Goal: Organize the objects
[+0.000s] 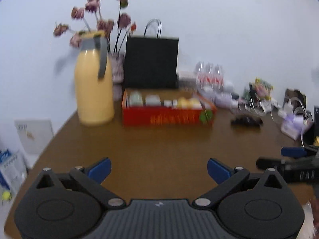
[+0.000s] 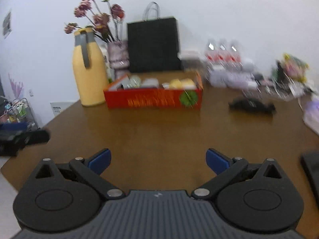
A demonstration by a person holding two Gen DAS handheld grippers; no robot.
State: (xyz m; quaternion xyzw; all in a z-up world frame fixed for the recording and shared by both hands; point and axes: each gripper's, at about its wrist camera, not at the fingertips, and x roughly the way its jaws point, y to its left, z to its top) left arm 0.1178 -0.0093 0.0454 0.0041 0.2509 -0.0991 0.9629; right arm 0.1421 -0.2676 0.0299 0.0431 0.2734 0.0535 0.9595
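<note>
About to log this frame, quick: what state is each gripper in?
Left gripper: open, holding nothing, above the table.
Right gripper: open, holding nothing.

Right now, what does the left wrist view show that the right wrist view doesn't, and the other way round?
Only the left wrist view: a white panel leaning below the table's left edge, and the right tool entering at the right edge, too cut off to judge. Only the right wrist view: a wire rack by the left wall and a dark flat object at the right edge. Both: the yellow thermos jug, red box, black paper bag, dark object on the brown table, and each view's own tool, left tool and right tool, jaws open, empty.
</note>
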